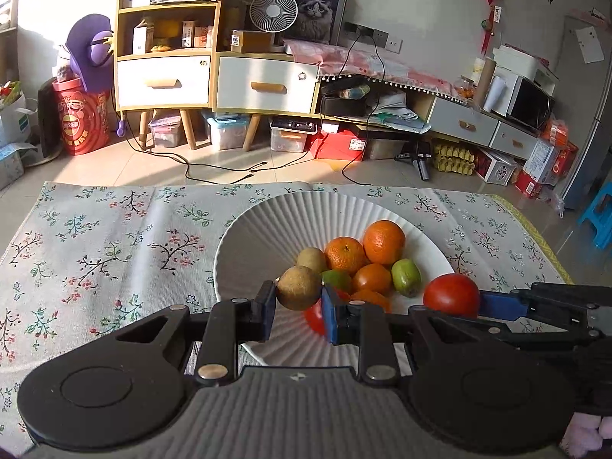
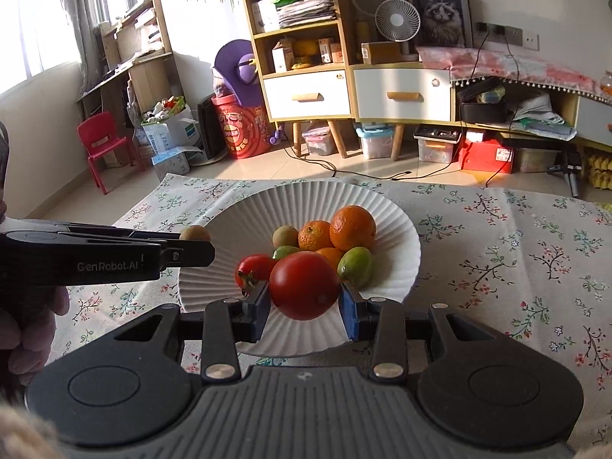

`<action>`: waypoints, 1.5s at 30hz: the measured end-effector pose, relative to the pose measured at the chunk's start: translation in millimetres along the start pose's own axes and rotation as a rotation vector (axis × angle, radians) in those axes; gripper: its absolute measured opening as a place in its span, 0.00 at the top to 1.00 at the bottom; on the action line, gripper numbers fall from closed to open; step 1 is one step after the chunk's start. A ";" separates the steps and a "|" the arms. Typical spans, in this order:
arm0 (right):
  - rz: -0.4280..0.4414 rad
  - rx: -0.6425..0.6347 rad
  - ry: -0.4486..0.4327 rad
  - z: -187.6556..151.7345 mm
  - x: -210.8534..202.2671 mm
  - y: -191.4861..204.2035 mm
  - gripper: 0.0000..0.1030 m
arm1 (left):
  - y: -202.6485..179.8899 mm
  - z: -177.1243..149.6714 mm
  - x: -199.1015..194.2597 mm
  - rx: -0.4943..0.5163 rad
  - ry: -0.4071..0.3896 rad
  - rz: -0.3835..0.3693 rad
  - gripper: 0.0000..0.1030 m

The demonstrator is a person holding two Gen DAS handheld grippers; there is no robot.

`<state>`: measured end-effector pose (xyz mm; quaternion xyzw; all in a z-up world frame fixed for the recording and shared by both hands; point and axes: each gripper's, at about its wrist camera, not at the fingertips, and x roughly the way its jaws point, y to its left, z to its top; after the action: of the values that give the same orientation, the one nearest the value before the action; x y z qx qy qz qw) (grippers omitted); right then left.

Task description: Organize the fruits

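Note:
A white ribbed bowl (image 1: 267,225) (image 2: 244,218) on the floral cloth holds several fruits: oranges (image 1: 383,241) (image 2: 352,227), a green fruit (image 1: 406,277) (image 2: 355,266), a brown kiwi (image 1: 312,259) (image 2: 285,236) and a small tomato (image 2: 254,269). My left gripper (image 1: 299,300) is shut on a brown kiwi (image 1: 299,287) above the bowl's near left part; that kiwi also shows in the right wrist view (image 2: 195,233). My right gripper (image 2: 304,302) is shut on a large red tomato (image 2: 304,285) (image 1: 451,294) above the bowl's near edge, right of the left gripper.
The floral tablecloth (image 1: 107,252) (image 2: 516,252) covers the table around the bowl. Beyond the far edge lie the floor, cables, storage boxes and wooden cabinets (image 1: 164,76).

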<state>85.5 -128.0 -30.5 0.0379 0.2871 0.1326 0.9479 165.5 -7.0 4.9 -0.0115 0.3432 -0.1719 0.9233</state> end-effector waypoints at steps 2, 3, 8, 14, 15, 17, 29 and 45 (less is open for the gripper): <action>0.004 -0.024 0.005 -0.5 0.3 0.4 0.66 | 5.6 4.9 11.1 -0.011 0.012 0.005 0.73; 0.005 -0.034 0.006 -1.2 0.4 1.3 0.66 | 8.0 6.1 14.7 -0.019 0.017 0.002 0.73; 0.011 -0.069 0.031 -5.1 6.8 2.7 0.66 | 16.5 5.9 23.7 -0.055 0.045 -0.032 0.73; -0.002 -0.093 0.052 -9.5 9.3 4.1 0.65 | 14.8 -0.8 25.4 -0.044 0.058 -0.067 0.73; -0.005 -0.090 0.055 -8.8 9.9 3.1 0.65 | 15.0 -0.2 25.7 -0.048 0.062 -0.079 0.73; -0.008 -0.087 0.052 -8.7 9.6 2.4 0.65 | 15.3 -0.7 26.5 -0.053 0.068 -0.096 0.73; -0.001 -0.055 0.032 -0.6 5.2 -2.5 0.59 | 13.3 0.2 14.3 -0.047 0.027 -0.083 0.46; -0.059 0.076 -0.022 8.9 -32.1 -11.8 0.27 | 1.3 -19.2 -46.8 -0.056 0.001 0.009 0.11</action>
<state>67.4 -148.2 -7.7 0.0666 0.2827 0.0931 0.9524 120.6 11.3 19.6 -0.0357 0.3485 -0.1580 0.9232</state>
